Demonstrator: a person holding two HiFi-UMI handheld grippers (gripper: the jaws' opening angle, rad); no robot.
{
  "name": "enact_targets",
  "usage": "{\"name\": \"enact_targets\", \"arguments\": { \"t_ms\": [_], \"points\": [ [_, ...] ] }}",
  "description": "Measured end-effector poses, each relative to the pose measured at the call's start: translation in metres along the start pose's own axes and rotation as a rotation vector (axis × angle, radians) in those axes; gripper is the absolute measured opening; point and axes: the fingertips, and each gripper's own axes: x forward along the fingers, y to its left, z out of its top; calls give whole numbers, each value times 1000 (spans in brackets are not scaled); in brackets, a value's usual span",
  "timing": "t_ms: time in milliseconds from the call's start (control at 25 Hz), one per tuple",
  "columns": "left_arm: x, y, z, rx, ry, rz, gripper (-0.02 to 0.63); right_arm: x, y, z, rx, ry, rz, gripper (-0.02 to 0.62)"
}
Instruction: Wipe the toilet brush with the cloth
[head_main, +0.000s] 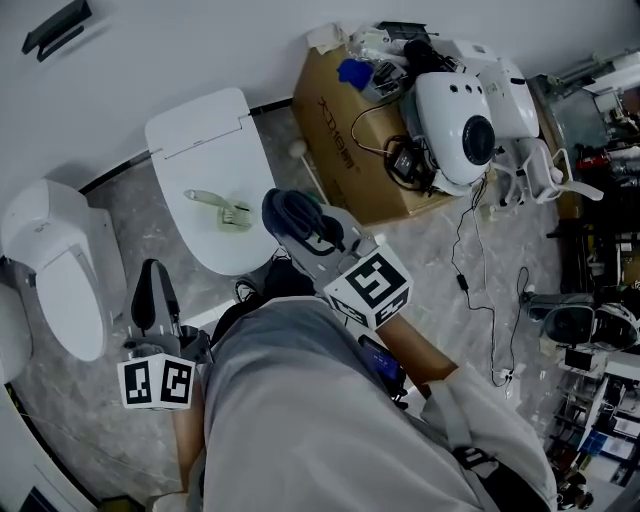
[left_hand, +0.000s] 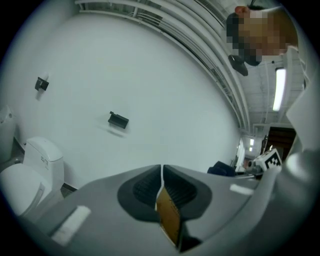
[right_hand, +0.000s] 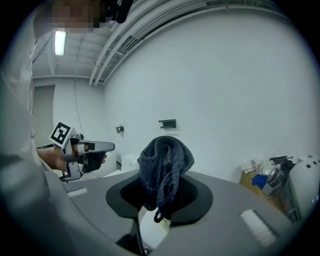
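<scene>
One toilet brush (head_main: 215, 206) across lid (head_main: 205, 140), head rightward

Your cloth (right_hand: 165, 159) is dark navy, close to charcoal, with a knitted weave. The toilet brush (head_main: 218, 207) is pale green against the white toilet lid (head_main: 205, 130), and the second toilet (head_main: 60, 260) is white too. Your left gripper (left_hand: 162, 169) and right gripper (right_hand: 161, 192) are both grey with black ribbed pads (left_hand: 142, 187). Each marker cube (head_main: 157, 383) is white with black square patterns. The floor (head_main: 440, 250) is grey with pale marble veining, the wall (head_main: 180, 40) plain white, and the cardboard box (head_main: 335, 110) brown with black lettering.
</scene>
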Motion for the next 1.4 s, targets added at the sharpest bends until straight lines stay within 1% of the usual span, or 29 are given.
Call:
{"name": "enact_targets", "arguments": {
  "t_ms": [240, 360, 520, 880, 1120, 1280, 1400],
  "points": [
    [-11, -2, 4, 34, -5, 20, 0, -14, 3, -3, 43, -25, -16, 99],
    [-14, -5, 6, 44, -13, 8, 0, -20, 1, -6, 47, -14, -28, 98],
    [-20, -12, 1, 64, 0, -18, 0, -25, 5, -14, 30, 9, -22, 95],
    [-26, -12, 2, 96, 4, -10, 0, -18, 14, -16, -17, 26, 19, 95],
    [-32, -1, 7, 73, -18, 6, 0, -16, 22, -10, -37, 28, 42, 95],
    [-30, 0, 1, 82, 9, -9, 0, -13, 24, -10, -40, 25, 46, 95],
    [-25, -3, -7, 83, 41, -39, 0, -12, 26, -11, -35, 25, 45, 95]
  ]
}}
